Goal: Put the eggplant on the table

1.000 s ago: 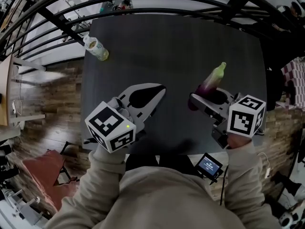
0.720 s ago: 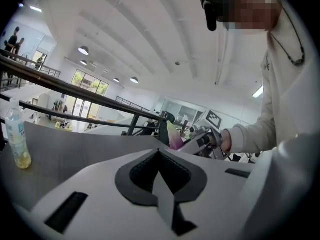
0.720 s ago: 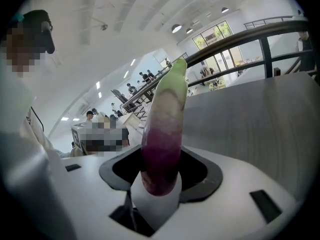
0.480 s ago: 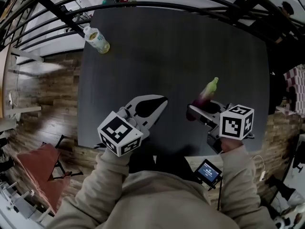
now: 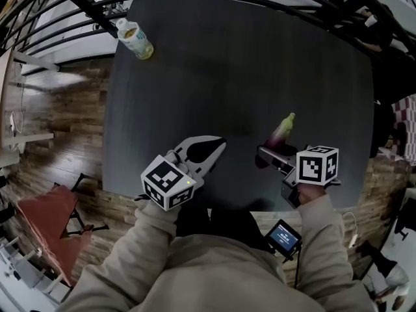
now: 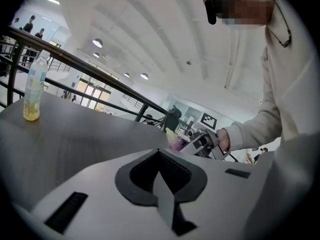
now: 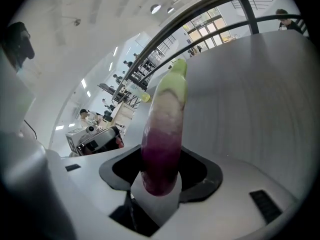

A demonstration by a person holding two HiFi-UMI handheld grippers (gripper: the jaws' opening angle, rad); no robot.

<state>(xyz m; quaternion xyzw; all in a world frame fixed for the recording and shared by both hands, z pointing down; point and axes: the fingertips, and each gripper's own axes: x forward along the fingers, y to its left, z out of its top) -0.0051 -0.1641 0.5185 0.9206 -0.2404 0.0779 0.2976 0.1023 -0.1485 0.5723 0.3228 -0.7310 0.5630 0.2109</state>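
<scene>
Right hand-held gripper (image 5: pixel 272 156) clamps the eggplant (image 5: pixel 281 131) — green tip outward (over table (image 5: pixel 260 57)).

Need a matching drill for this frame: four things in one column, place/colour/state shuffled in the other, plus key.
1 eggplant
2 bottle
3 left gripper
4 right gripper

A jaws together, nothing between them
B upright near the far left corner of the table
C clamped on the eggplant
D purple with a green tip

Pairs: 1-D, 2-B, 3-A, 4-C

Left gripper (image 5: pixel 221 143) closed, right gripper (image 5: pixel 265 156) clamped (both pointing forward).
</scene>
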